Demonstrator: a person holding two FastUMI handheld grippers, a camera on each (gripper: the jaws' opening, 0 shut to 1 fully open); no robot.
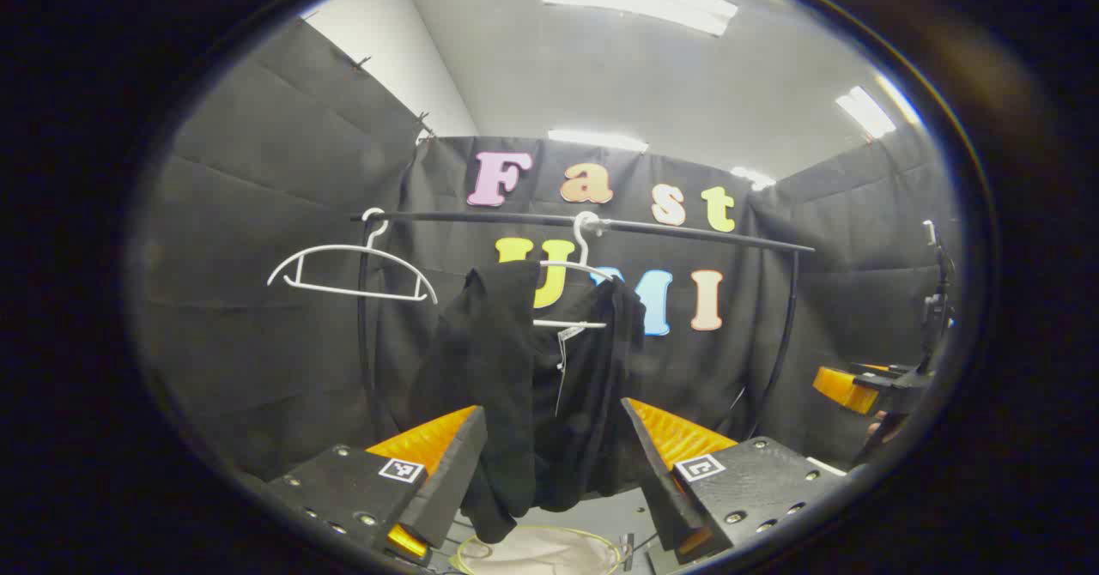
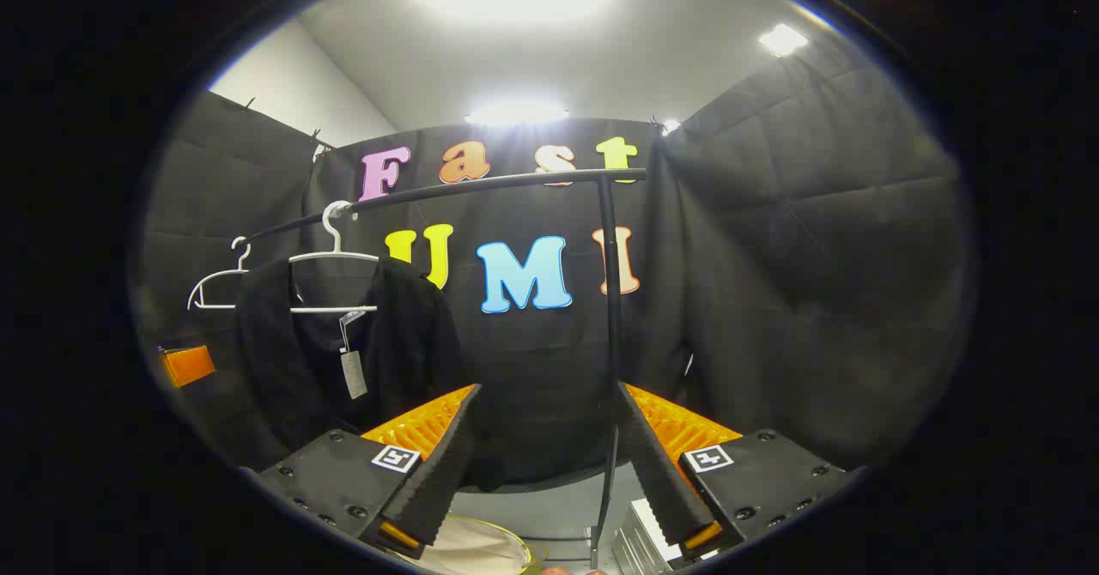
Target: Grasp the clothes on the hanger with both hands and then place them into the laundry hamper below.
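A black garment (image 1: 532,386) hangs from a white hanger (image 1: 577,276) on the black rail (image 1: 601,223). My left gripper (image 1: 554,463) stands open, its fingers either side of the garment's lower part, not pressing on it. Below, the hamper's pale rim (image 1: 537,549) shows. In the right gripper view the same garment (image 2: 326,360) hangs on its hanger (image 2: 330,257) to the left, a tag dangling from it. My right gripper (image 2: 545,459) is open and empty, right of the garment, facing the rail's upright post (image 2: 611,317). The hamper (image 2: 472,549) sits low between its fingers.
A bare white hanger (image 1: 348,270) hangs at the rail's left end, also seen as the bare hanger (image 2: 210,287). The other gripper (image 1: 867,386) shows at the far right of the left gripper view. A pale box (image 2: 640,541) lies on the floor by the post.
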